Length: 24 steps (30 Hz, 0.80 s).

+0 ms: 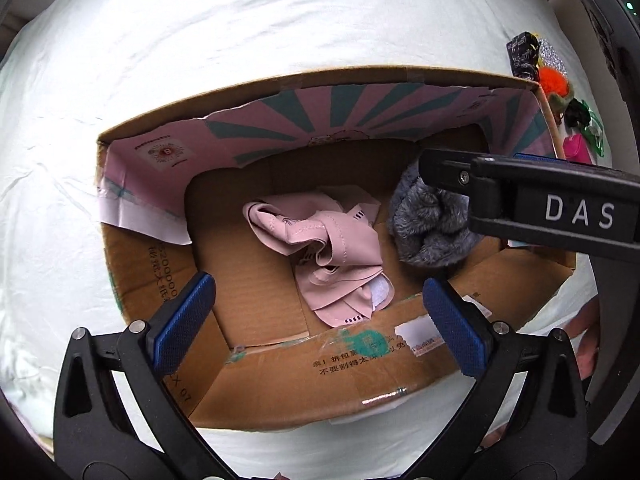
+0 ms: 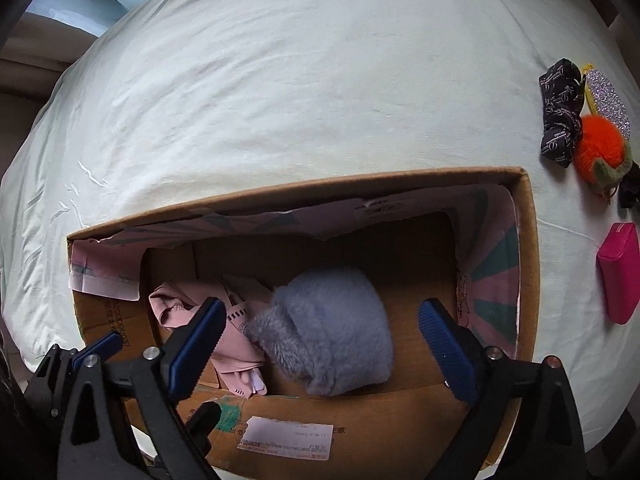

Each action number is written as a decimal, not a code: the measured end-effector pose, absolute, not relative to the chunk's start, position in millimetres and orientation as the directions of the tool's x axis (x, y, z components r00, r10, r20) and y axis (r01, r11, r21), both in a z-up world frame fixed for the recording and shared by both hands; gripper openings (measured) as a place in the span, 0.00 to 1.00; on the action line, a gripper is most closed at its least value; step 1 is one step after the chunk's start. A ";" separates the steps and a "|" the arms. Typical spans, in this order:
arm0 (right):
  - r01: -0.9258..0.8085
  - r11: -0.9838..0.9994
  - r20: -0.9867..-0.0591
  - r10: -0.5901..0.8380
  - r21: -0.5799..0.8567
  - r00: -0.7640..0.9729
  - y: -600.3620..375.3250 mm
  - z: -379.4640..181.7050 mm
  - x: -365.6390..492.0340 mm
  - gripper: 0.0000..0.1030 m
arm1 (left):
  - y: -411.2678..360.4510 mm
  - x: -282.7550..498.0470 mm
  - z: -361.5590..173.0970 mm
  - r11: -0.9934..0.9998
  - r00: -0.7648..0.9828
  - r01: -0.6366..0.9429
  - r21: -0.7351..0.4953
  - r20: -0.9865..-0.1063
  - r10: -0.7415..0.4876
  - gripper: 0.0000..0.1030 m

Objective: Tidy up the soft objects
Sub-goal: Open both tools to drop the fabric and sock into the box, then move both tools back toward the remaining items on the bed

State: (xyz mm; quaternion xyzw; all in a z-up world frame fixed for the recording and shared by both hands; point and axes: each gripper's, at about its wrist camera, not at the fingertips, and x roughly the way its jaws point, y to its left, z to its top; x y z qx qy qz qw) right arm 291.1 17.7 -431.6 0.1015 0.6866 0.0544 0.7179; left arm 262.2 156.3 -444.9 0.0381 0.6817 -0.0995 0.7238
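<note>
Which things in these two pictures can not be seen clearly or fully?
- Left wrist view: grey fluffy fabric item in the cardboard box, partly covered by the right tongs.
- Right wrist view: pink folded cloth, partly behind a blue finger pad.
- Pink pouch: too small in the left view.

I see a brown cardboard box lined with pink and teal rays, holding a pale pink garment and grey fluffy fabric. Outside lie an orange pompom and magenta pouch.

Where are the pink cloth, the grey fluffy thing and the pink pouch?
pink cloth (image 1: 320,248), left wrist view, its folded middle
grey fluffy thing (image 2: 332,328), right wrist view, its rounded top
pink pouch (image 2: 619,272), right wrist view, its flat face
</note>
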 end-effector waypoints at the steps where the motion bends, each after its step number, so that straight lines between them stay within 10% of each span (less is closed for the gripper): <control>1: 0.057 0.974 -0.974 0.218 0.221 0.057 17.9 -430.4 290.4 0.93 | 156.9 261.2 -444.1 0.977 0.054 0.198 -0.081 -0.994 -0.093 1.00; 24: -0.005 0.989 -0.890 0.134 0.146 0.436 7.6 -235.5 186.9 0.93 | 195.4 175.2 -243.6 0.984 0.444 0.156 -0.087 -0.883 -0.149 1.00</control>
